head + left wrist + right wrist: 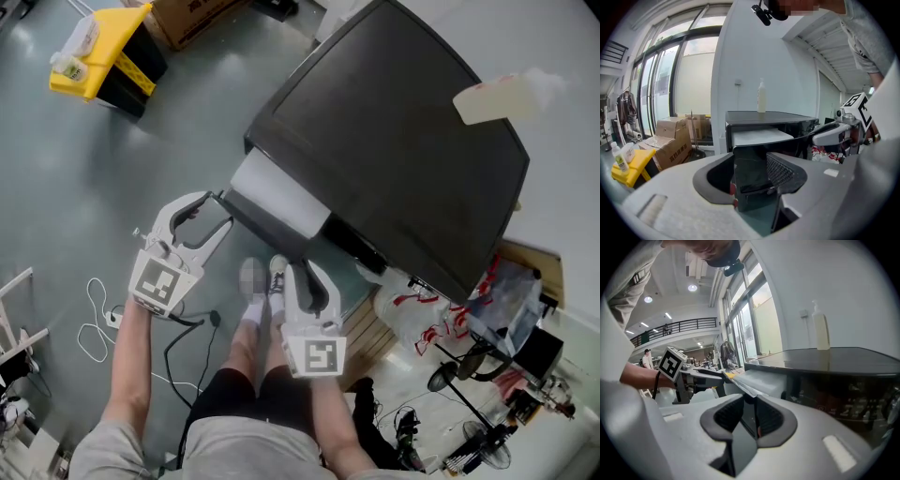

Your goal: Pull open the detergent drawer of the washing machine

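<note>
- R gripper: fingers closed on the dark front panel of the detergent drawer, taken edge-on near its R end. Pads look snug on both sides.
- L gripper: fingers wide apart, w/ the drawer's L front corner in the gap. No pad seen pressing, so I read it as not gripping.
- Drawer sits at the top front of the washing machine, already well out w/ its white top showing. In head view it's approx 12 o'clock of the R gripper.
- Step, my read: finishing the pull. To do it well, draw straight along the slide, twd 7 o'clock in head view, level, no twist. An R-end-only grip may cock it, so steady w/ L and ease off near the stop.
- Orientation: front panel faces 7 o'clock. Its long axis runs 10-to-4 o'clock, and travel is across that.
- Beyond: bottle lying on the machine's lid, approx 2 o'clock.
</note>
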{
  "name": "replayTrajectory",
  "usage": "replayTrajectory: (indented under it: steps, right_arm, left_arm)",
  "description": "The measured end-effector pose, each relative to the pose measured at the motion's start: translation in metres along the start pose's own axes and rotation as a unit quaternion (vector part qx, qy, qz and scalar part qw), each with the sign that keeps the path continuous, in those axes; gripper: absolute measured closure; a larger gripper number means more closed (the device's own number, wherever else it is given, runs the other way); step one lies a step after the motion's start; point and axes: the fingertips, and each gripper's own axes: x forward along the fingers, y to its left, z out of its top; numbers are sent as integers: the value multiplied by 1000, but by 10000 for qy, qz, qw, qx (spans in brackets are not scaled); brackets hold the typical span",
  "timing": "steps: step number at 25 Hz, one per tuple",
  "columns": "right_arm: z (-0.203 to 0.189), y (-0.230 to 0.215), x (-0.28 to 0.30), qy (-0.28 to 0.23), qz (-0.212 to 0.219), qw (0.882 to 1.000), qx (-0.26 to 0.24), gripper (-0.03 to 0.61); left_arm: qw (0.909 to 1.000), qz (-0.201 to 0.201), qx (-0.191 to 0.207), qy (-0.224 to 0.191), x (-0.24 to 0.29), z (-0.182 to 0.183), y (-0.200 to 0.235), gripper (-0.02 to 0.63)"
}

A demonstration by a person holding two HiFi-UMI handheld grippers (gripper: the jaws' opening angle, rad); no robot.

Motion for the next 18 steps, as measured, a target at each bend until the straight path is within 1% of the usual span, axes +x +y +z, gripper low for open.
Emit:
replayTrajectory:
  steps: [4,9,14,18]
  right_arm:
    - [-5,8,-6,63,-18,10000,2,488]
    - [-4,15,-10,-54,2,10000,-33,488]
    - [-11,24,-18,40,28,10000,7,488]
    - [-15,31,-23,84,93,9999,47,488]
  left_arm:
    - [10000,38,-4,31,-9,-3,-4,391]
    - [10000,35,4,13,-17,-6,-6,391]
    - [10000,4,39,65,-28,-10,-11,391]
    - [9999,58,-13,90,-36,-16,-15,391]
